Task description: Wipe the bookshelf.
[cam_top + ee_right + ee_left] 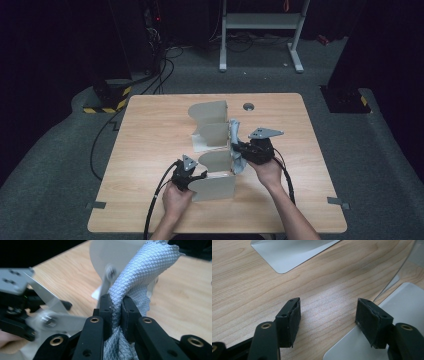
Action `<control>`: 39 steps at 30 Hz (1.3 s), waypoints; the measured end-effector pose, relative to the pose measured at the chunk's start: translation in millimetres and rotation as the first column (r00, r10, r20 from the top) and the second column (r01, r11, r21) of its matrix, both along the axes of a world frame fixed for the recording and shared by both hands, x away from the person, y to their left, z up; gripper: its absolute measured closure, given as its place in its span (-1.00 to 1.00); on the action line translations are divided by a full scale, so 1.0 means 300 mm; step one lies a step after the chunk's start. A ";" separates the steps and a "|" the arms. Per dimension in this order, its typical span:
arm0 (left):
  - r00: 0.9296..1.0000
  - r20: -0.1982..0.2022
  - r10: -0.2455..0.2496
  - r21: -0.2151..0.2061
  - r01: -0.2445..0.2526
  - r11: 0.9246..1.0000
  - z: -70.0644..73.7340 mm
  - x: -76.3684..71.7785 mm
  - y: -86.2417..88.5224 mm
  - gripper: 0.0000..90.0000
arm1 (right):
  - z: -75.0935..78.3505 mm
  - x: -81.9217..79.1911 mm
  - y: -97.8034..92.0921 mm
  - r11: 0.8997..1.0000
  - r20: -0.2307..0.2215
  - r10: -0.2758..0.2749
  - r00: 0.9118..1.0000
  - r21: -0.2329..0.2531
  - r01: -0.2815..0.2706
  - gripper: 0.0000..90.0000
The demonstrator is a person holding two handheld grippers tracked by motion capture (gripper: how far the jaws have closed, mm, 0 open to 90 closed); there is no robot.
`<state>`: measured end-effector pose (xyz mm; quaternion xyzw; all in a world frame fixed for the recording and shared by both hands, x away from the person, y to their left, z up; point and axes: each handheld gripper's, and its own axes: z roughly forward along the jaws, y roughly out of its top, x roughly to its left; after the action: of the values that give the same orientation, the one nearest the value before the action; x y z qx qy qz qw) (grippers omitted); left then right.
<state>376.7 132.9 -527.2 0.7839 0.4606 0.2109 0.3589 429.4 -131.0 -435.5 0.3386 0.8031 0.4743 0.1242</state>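
A pale grey metal rack [212, 120] with curved upright dividers stands in the middle of the wooden table [145, 135]. A grey quilted cloth [235, 131] hangs along the rack's right side. My right gripper [239, 149] is shut on this cloth [142, 267], which bunches up between the jaws of the right gripper [117, 301]. My left gripper [200, 176] sits at the rack's near left corner. In its own view the left gripper [328, 307] is open over bare wood, with a flat rack panel [404, 302] under its right jaw.
A round grommet [248, 106] sits near the table's far edge. Beyond the table are a white metal stand [260, 22] and cables [160, 75] on the grey floor. Another flat rack panel [287, 252] lies ahead of the left gripper.
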 end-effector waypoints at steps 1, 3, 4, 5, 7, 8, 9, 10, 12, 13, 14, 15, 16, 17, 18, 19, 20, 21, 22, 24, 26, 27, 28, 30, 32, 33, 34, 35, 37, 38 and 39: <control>1.000 0.000 0.000 0.000 0.000 1.000 0.000 0.000 0.000 -0.17 | -0.015 0.004 0.002 1.000 -0.014 -0.002 1.000 -0.006 0.002 0.81; 1.000 0.001 -0.001 0.001 0.001 1.000 0.000 0.000 0.000 -0.18 | -0.049 0.013 0.007 1.000 -0.043 -0.004 0.999 -0.014 0.003 0.81; 1.000 0.000 -0.001 0.001 0.001 1.000 0.000 0.000 0.000 -0.18 | -0.060 0.016 0.009 1.000 -0.051 -0.004 0.999 -0.018 0.003 0.81; 1.000 0.001 -0.001 0.001 0.001 1.000 0.000 0.000 0.000 -0.18 | -0.078 0.021 0.012 1.000 -0.064 -0.005 0.998 -0.027 0.004 0.81; 1.000 0.001 -0.001 0.001 0.001 1.000 0.000 0.000 0.000 -0.18 | -0.107 0.033 0.015 0.999 -0.091 -0.006 0.996 -0.034 0.003 0.81; 1.000 0.000 0.000 0.000 0.000 1.000 0.000 0.000 0.000 -0.18 | -0.126 0.040 0.017 0.999 -0.107 -0.009 0.994 -0.039 0.005 0.81; 1.000 0.000 0.000 0.001 0.000 1.000 0.000 0.000 0.000 -0.18 | -0.141 0.046 0.019 0.999 -0.119 -0.010 0.993 -0.045 0.005 0.81; 1.000 0.000 0.000 0.000 0.000 1.000 0.000 0.000 0.000 -0.18 | -0.156 0.051 0.022 0.999 -0.133 -0.013 0.991 -0.049 0.007 0.81; 1.000 0.000 0.000 0.000 0.000 1.000 0.000 0.000 0.000 -0.18 | -0.178 0.057 0.027 0.998 -0.153 -0.017 0.988 -0.061 0.008 0.81; 1.000 0.000 0.000 0.000 0.000 1.000 0.000 0.000 0.000 -0.18 | -0.193 0.061 0.030 0.998 -0.160 -0.015 0.987 -0.067 0.005 0.81; 1.000 0.000 -0.001 0.001 0.001 1.000 0.000 0.000 0.000 -0.18 | -0.206 0.064 0.034 0.997 -0.172 -0.018 0.985 -0.073 0.006 0.81; 1.000 0.000 0.000 0.000 0.000 1.000 0.000 0.000 0.000 -0.18 | -0.220 0.068 0.036 0.997 -0.182 -0.016 0.983 -0.078 0.002 0.81; 1.000 0.000 -0.001 0.001 0.001 1.000 0.000 0.000 0.000 -0.18 | -0.234 0.070 0.039 0.997 -0.194 -0.020 0.981 -0.081 0.004 0.82; 1.000 0.000 0.000 0.000 0.000 1.000 0.000 0.000 0.000 -0.18 | -0.239 0.072 0.039 0.997 -0.199 -0.019 0.980 -0.079 0.003 0.81; 1.000 0.000 0.000 0.000 0.000 1.000 0.000 0.000 0.000 -0.18 | -0.241 0.073 0.038 0.997 -0.201 -0.019 0.979 -0.076 0.004 0.81; 1.000 0.000 -0.001 0.001 0.001 1.000 0.000 0.000 0.000 -0.18 | -0.239 0.073 0.037 0.997 -0.200 -0.023 0.980 -0.077 0.008 0.82; 1.000 0.000 -0.001 0.000 0.001 1.000 0.000 0.000 0.000 -0.18 | -0.235 0.071 0.037 0.997 -0.200 -0.026 0.979 -0.081 0.009 0.81; 1.000 0.000 -0.001 0.001 0.001 1.000 0.000 0.000 0.000 -0.18 | -0.232 0.070 0.036 0.996 -0.193 -0.023 0.981 -0.086 0.007 0.81; 1.000 0.000 0.000 0.000 0.000 1.000 0.000 0.000 0.000 -0.18 | -0.228 0.068 0.034 0.996 -0.189 -0.021 0.982 -0.090 0.004 0.82; 1.000 0.000 0.000 0.000 0.000 1.000 0.000 0.000 0.000 -0.18 | -0.209 0.062 0.024 0.998 -0.176 -0.022 0.984 -0.069 0.010 0.82; 1.000 0.000 0.000 0.000 0.000 1.000 0.000 0.000 0.000 -0.18 | -0.168 0.059 0.010 0.998 -0.144 -0.028 0.989 -0.054 0.021 0.81; 1.000 0.000 -0.001 0.001 0.001 1.000 0.000 0.000 0.000 -0.18 | -0.155 0.058 0.007 0.998 -0.132 -0.030 0.991 -0.051 0.023 0.82; 1.000 0.000 0.000 0.000 0.000 1.000 0.000 0.000 0.000 -0.18 | -0.137 0.056 0.002 0.999 -0.119 -0.027 0.993 -0.039 0.023 0.82; 1.000 0.000 0.000 0.000 0.000 1.000 0.000 0.000 0.000 -0.18 | -0.097 0.049 -0.004 0.999 -0.093 -0.026 0.995 -0.025 0.024 0.81; 1.000 0.000 0.000 0.000 0.000 1.000 0.000 0.000 0.000 -0.18 | -0.059 0.041 -0.009 1.000 -0.059 -0.022 0.998 -0.010 0.022 0.82; 1.000 0.000 -0.001 0.001 0.001 1.000 0.000 0.000 0.000 -0.18 | -0.032 0.035 -0.009 1.000 -0.038 -0.017 0.999 -0.004 0.017 0.81; 1.000 0.000 -0.001 0.001 0.001 1.000 0.000 0.000 0.000 -0.18 | -0.010 0.030 -0.009 1.000 -0.022 -0.014 1.000 0.003 0.014 0.82; 1.000 0.000 0.000 0.000 0.000 1.000 0.000 0.000 0.000 -0.18 | 0.005 0.025 -0.008 1.000 -0.007 -0.012 1.000 0.008 0.012 0.81; 1.000 0.000 0.000 0.000 0.000 1.000 0.000 0.000 0.000 -0.18 | 0.042 0.014 -0.002 1.000 0.025 -0.003 1.000 0.005 0.003 0.81; 1.000 0.002 -0.002 0.004 0.002 1.000 0.000 0.001 0.001 -0.18 | 0.061 0.008 0.002 1.000 0.043 0.003 0.999 0.008 -0.003 0.81; 1.000 0.000 -0.001 0.001 0.001 1.000 0.000 0.000 0.000 -0.18 | 0.071 0.005 0.004 1.000 0.050 0.006 0.999 0.010 -0.007 0.81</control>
<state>376.8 133.0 -527.2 0.7842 0.4601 0.2111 0.3588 430.9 -129.8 -414.1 0.3245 0.7985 0.4871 0.1409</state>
